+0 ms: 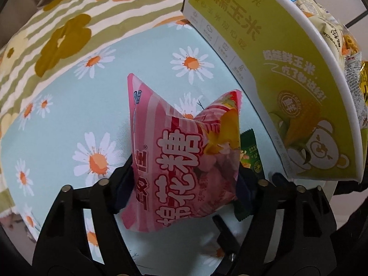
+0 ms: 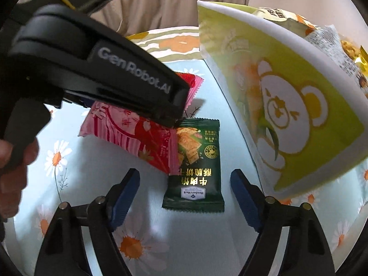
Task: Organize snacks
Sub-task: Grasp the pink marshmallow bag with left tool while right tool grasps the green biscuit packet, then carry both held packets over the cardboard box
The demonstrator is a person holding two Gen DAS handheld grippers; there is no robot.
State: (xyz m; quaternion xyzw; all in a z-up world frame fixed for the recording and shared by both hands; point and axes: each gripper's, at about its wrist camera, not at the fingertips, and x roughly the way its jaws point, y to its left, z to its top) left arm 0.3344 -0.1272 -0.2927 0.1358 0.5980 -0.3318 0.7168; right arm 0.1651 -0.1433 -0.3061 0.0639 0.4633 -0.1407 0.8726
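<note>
The left gripper [image 1: 184,184] is pinching the pink marshmallow bag [image 1: 181,161], while the right gripper [image 2: 185,197], jaws apart, is needing to centre over the green cracker packet [image 2: 195,168].

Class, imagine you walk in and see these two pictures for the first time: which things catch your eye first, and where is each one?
First comes the puffy pink plastic marshmallow bag, pinched in the left claw above the pale blue daisy-print cloth. To its right stands the tall yellow-green cardboard box with a white bear, snack packets showing above its rim. The dark green foil cracker packet lies flat between the open fingers of the right claw.
</note>
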